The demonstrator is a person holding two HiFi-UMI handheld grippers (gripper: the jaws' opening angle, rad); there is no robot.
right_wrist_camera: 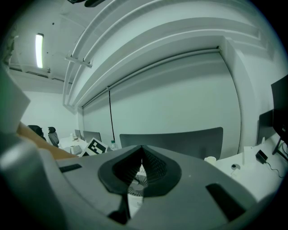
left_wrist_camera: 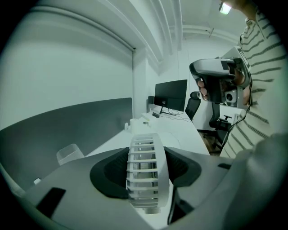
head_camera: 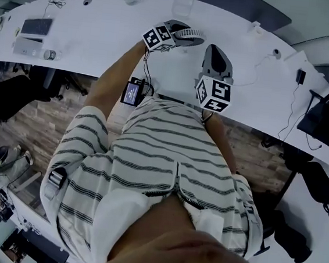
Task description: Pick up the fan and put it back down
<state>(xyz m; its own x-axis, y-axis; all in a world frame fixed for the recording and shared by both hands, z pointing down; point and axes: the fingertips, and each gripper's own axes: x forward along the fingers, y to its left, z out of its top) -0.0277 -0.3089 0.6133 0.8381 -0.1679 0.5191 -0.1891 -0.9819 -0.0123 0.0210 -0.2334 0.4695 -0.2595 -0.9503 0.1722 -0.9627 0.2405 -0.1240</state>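
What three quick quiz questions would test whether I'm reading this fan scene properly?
1. True or false: the left gripper is closed on the white fan.
2. The right gripper is: A) gripping a spoon, B) shut and empty, C) out of every view.
3. Fill in: the person's shirt is patterned with ___.
Key: 1 true; 2 B; 3 stripes.

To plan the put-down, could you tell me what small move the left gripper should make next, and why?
Probably lower the left gripper gently until the fan rests on the white table, and only then open. Its jaws clamp the fan's slatted ring on both sides, and I cannot tell whether the fan's base touches the table yet.
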